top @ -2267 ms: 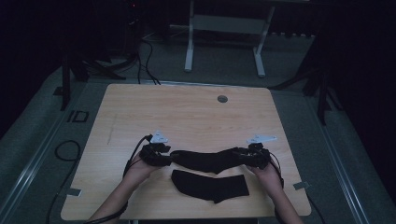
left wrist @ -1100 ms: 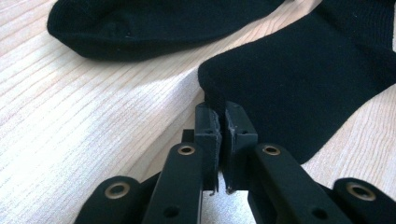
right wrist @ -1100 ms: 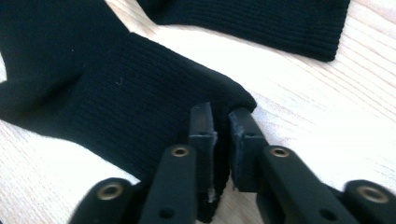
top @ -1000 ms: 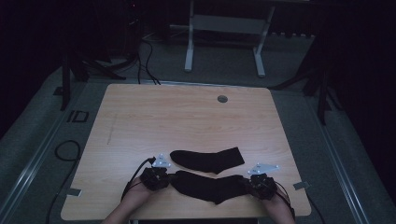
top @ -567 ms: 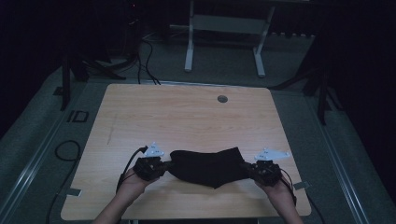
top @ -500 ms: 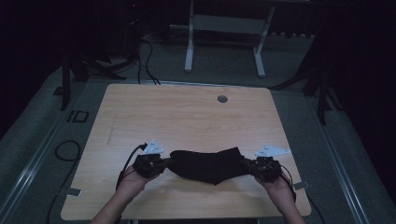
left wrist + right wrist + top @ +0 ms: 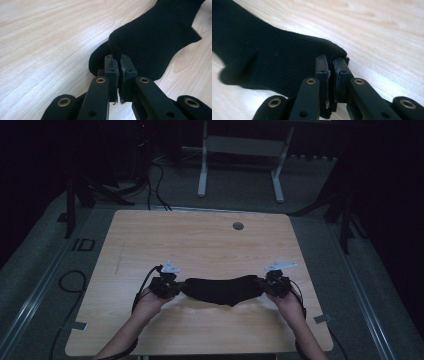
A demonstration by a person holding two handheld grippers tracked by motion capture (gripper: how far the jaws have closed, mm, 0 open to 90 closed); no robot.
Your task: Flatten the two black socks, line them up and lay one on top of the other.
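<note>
1. The left tongs [image 7: 118, 72] have their jaws pressed together on a pinch of the black knitted sock [image 7: 160, 37] at one end; from the left gripper view the fabric bunches up right at the pads.
2. The right tongs [image 7: 332, 72] are likewise clamped on the other end of the sock [image 7: 274, 62], with the cloth running away from the jaws across the wood.
3. In the high view the sock [image 7: 220, 290] hangs stretched between the left tongs [image 7: 167, 285] and the right tongs [image 7: 272, 284], sagging a little in the middle, over the near half of the counter.
4. To do this well, I'd say keep both ends level and the pull even, so the sock goes down flat without a twist; lower the middle first, then the ends, and let go only once it rests.
5. The light wood-grain counter [image 7: 200, 245] is bare around the sock, apart from a small round grey grommet [image 7: 238, 226] near its far edge.
6. Beyond it, the room is dim: grey floor, dark cables [image 7: 155, 180] trailing at the far left, and a pale metal frame [image 7: 240, 160] standing behind.
</note>
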